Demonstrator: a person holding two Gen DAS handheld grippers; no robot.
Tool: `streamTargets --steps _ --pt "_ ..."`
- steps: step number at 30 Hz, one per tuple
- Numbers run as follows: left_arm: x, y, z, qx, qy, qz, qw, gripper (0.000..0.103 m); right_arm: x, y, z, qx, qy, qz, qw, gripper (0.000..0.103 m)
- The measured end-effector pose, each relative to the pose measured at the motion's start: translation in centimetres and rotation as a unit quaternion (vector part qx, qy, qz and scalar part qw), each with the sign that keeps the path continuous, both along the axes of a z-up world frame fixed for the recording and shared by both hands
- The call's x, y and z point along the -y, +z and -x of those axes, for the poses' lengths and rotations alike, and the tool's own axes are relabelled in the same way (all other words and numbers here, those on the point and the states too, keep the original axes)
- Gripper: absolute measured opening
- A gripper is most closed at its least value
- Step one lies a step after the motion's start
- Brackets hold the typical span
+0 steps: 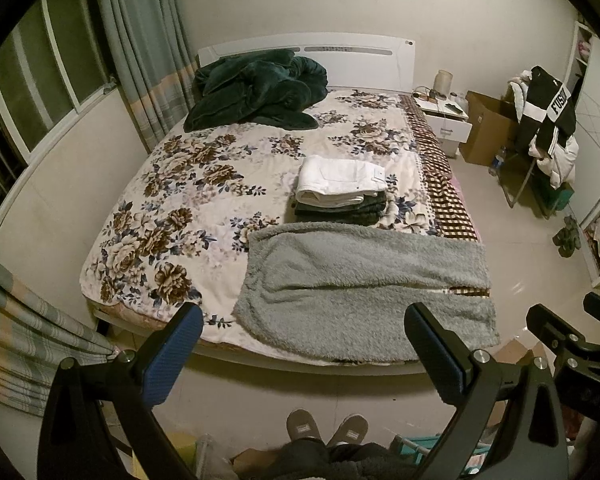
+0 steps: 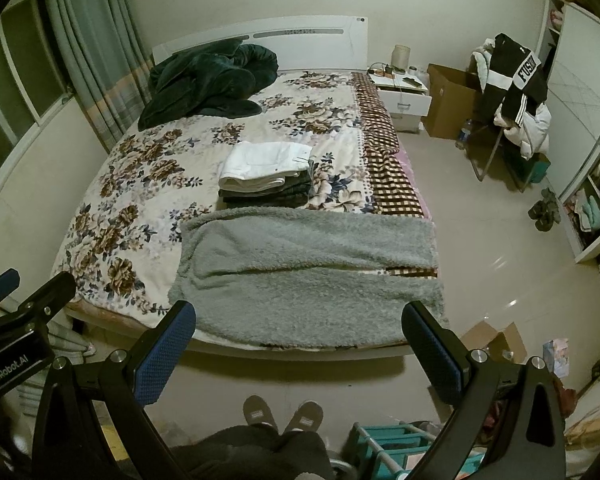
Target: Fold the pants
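Note:
Grey fleece pants lie flat across the near right corner of the bed, waist to the left, legs toward the right edge; they also show in the right wrist view. My left gripper is open and empty, held above the floor short of the bed's foot. My right gripper is open and empty, beside the left one, also short of the pants. Neither touches the pants.
A stack of folded pants, white on top, sits on the floral bedspread just behind the grey pants. A dark green blanket lies by the headboard. A nightstand, cardboard box and clothes-draped chair stand at right. My slippered feet are below.

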State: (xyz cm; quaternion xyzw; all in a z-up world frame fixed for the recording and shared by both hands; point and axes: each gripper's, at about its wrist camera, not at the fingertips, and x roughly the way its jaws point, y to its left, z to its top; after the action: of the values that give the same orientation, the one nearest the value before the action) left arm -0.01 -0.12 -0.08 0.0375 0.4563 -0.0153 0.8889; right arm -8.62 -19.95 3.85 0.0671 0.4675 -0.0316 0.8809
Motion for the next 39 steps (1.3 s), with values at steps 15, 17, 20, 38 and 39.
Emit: streamTargets --steps 15,17,20,38,39 --pt "-0.03 0.02 -0.04 0.0 0.001 0.0 1.0 0.103 0.04 0.09 -0.26 -0.001 0.0 -0.001 1.0 0.103" --pt "-0.05 0.05 -0.03 -0.001 0.001 0.001 1.0 0.103 0.06 0.12 -0.28 -0.001 0.0 -0.001 1.0 0.103" --pt "-0.05 0.05 -0.02 -0.001 0.001 0.0 1.0 0.103 0.07 0.13 -0.24 -0.001 0.0 -0.002 1.0 0.103" --pt "-0.04 0.05 -0.01 0.0 0.001 0.0 1.0 0.103 -0.78 0.51 -0.49 -0.001 0.001 -0.004 1.0 0.103" --pt "-0.02 0.01 -0.05 -0.001 0.002 0.001 1.0 0.103 -0.7 0.48 -0.43 -0.002 0.002 -0.005 1.0 0.103"
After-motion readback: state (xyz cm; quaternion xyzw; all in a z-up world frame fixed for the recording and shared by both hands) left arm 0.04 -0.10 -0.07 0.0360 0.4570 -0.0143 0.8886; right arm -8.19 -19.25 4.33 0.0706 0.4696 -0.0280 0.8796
